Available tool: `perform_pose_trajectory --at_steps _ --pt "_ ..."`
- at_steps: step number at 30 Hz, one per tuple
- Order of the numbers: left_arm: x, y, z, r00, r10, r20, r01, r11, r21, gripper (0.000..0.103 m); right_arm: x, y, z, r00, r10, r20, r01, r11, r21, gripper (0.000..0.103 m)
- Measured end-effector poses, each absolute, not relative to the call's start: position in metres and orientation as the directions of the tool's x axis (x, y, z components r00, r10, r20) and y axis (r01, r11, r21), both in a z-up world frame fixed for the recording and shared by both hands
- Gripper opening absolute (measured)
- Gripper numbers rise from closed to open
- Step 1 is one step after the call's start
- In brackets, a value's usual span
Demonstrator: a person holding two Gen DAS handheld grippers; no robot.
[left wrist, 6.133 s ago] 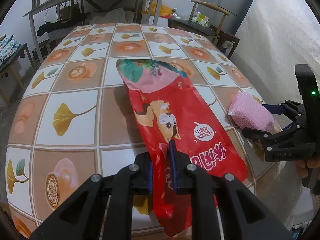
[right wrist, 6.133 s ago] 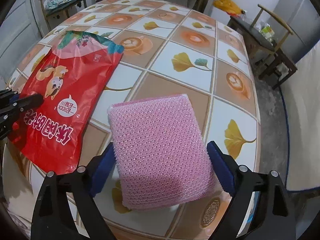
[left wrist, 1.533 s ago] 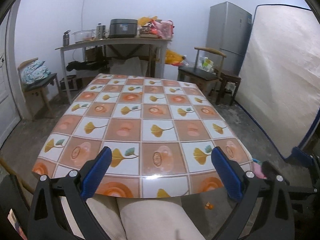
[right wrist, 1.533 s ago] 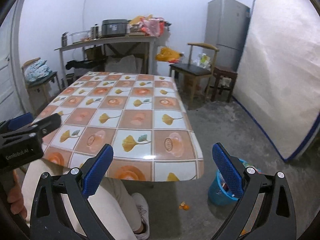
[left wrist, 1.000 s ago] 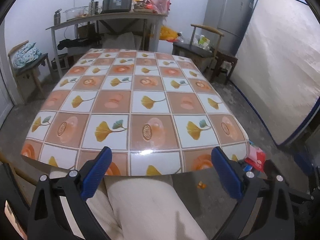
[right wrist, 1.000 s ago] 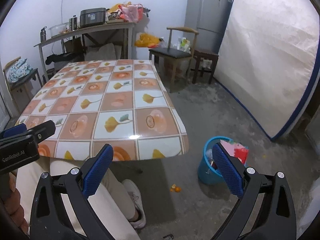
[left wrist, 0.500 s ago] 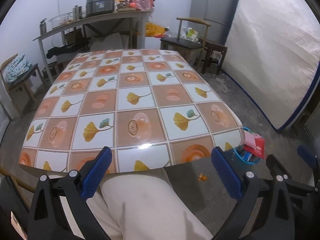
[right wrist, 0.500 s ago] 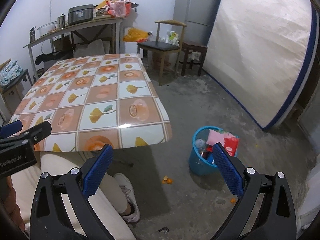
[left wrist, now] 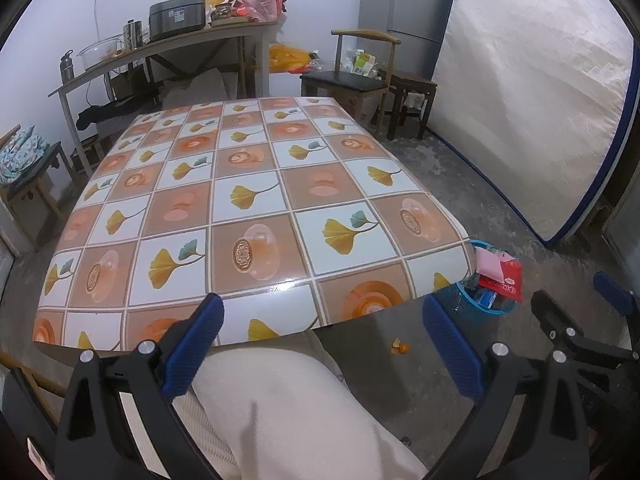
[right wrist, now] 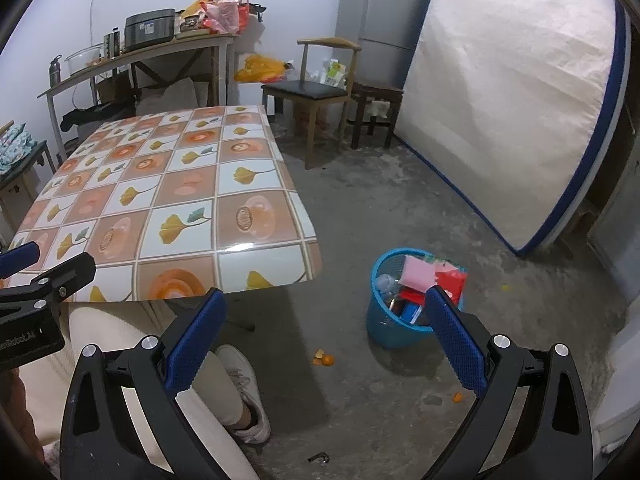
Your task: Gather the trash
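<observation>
A blue trash basket [right wrist: 386, 330] stands on the floor right of the table; it also shows in the left wrist view [left wrist: 472, 304]. The pink bubble wrap [right wrist: 416, 272] and the red snack bag [right wrist: 450, 278] stick out of it, seen too in the left wrist view as the pink wrap [left wrist: 489, 263] and red bag [left wrist: 506, 280]. My left gripper [left wrist: 322, 320] is open and empty over the table's near edge. My right gripper [right wrist: 324, 320] is open and empty, held above the floor left of the basket.
The tiled-pattern table [left wrist: 248, 200] fills the left. The person's leg [left wrist: 280, 408] is under it. Orange peel bits [right wrist: 323, 358] lie on the floor. A chair [right wrist: 316, 92], stool, fridge and a leaning mattress [right wrist: 512, 92] stand behind.
Both grippers let go of the snack bag and bubble wrap, which now sit in the basket. Both grippers have pulled back and turned slightly right, bringing the basket further into view.
</observation>
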State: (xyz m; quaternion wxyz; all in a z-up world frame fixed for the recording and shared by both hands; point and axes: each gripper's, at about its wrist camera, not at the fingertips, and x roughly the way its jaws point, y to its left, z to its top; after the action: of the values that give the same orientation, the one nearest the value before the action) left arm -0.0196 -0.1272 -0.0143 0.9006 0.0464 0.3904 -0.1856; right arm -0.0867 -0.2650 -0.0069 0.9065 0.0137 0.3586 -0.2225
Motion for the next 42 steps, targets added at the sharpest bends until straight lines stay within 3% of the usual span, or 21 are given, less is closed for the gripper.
perform_pose_trajectory --at_steps 42 --pt "-0.0146 -0.1243 -0.0155 0.63 -0.259 -0.732 0.344 0.938 -0.036 0.097 -0.0892 -0.2692 -0.0105 0.635 -0.4 -0.66 0.428 0.894 -0.13 0.095"
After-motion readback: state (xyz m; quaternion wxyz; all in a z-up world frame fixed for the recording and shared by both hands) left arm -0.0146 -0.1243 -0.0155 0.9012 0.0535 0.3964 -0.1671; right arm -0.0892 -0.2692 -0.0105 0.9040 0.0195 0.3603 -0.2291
